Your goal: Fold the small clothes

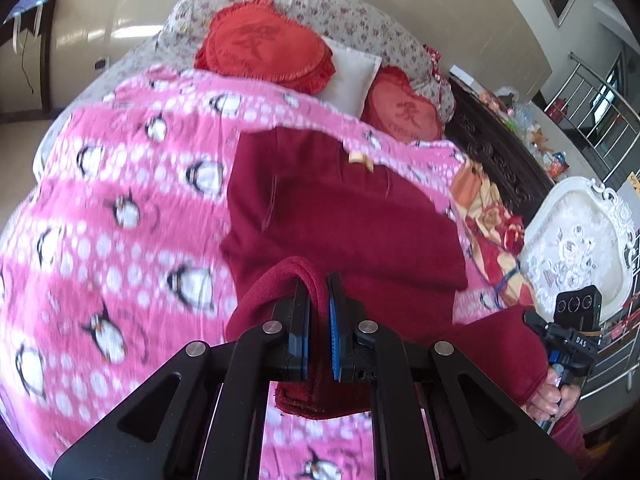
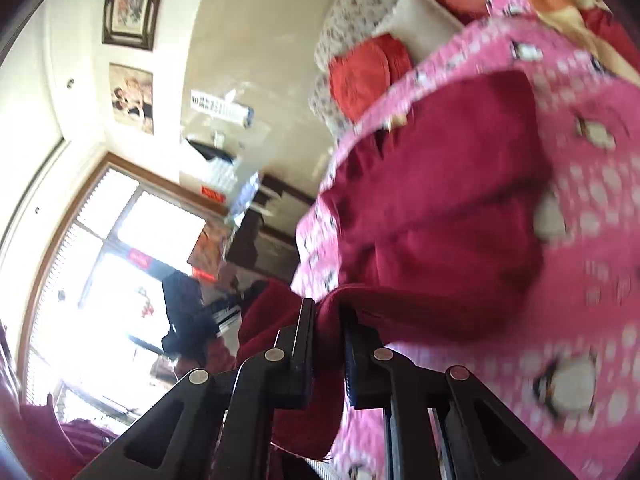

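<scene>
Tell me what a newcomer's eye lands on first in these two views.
First, the dark red garment spread on the pink penguin-print blanket, one edge pinched in the left gripper and another in the right gripper. Next, the two red heart-shaped cushions by the floral pillows at the bed's head.

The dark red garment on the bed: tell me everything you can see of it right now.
The dark red garment looks like thick, fuzzy knit or fleece, in one plain colour with visible seams and a small pale tag near its far edge. Most of it lies spread on the pink penguin blanket. Its near edge is lifted: the left gripper and the right gripper are each shut on a fold of it. The exact type of garment is unclear.
</scene>
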`<action>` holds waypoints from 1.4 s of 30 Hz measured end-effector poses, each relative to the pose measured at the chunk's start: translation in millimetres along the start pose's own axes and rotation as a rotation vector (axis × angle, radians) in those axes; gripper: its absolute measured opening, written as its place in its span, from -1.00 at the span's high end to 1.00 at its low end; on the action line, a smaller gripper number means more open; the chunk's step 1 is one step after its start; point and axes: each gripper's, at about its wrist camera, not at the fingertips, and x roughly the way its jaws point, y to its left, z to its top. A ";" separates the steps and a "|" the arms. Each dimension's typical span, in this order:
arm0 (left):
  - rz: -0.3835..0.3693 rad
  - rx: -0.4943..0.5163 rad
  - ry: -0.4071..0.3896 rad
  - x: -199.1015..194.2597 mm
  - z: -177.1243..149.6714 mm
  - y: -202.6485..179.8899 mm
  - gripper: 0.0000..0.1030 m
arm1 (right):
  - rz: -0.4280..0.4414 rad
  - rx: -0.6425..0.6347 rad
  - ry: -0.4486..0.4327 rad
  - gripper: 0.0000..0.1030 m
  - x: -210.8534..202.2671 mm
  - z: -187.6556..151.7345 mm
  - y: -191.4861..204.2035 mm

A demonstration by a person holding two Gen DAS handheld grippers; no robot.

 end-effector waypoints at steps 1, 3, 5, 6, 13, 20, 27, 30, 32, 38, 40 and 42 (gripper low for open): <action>-0.007 -0.004 -0.013 5.2 12.7 -0.5 0.87 | -0.005 -0.008 -0.021 0.78 2.0 13.2 -0.7; -0.015 -0.020 -0.028 17.8 33.4 0.3 0.87 | -0.008 0.008 -0.051 0.78 10.4 41.0 -7.0; 0.003 -0.020 -0.037 35.1 52.9 -0.5 0.87 | -0.039 0.010 -0.070 0.78 20.6 67.2 -15.6; 0.027 -0.019 -0.041 47.8 63.9 -0.1 0.87 | -0.050 0.023 -0.077 0.78 27.7 80.6 -22.3; 0.084 -0.072 0.002 113.0 109.8 20.1 0.85 | -0.199 0.283 -0.113 0.18 64.8 156.0 -101.2; 0.068 -0.115 -0.080 96.2 126.2 38.7 -0.49 | -0.199 0.216 -0.242 -0.01 6.1 173.3 -88.2; 0.076 -0.028 -0.074 96.2 111.8 22.6 -0.49 | -0.318 -0.250 0.006 -0.01 52.7 107.7 -11.0; 0.099 0.007 -0.039 114.6 100.9 14.4 -0.49 | -0.418 -0.397 0.065 0.00 102.7 108.1 -1.8; 0.133 0.018 -0.010 131.9 98.4 11.7 -0.49 | -0.444 -0.390 0.043 0.00 129.6 125.4 -6.5; 0.235 -0.015 0.125 179.5 94.7 31.1 -0.49 | -0.655 -0.258 0.006 -0.01 172.1 183.0 -71.4; 0.202 -0.043 0.135 171.8 89.6 39.7 -0.49 | -0.616 -0.243 -0.002 -0.01 164.4 183.6 -67.8; 0.176 -0.048 0.125 156.8 81.8 47.7 -0.49 | -0.568 -0.246 -0.014 0.00 140.9 175.5 -54.7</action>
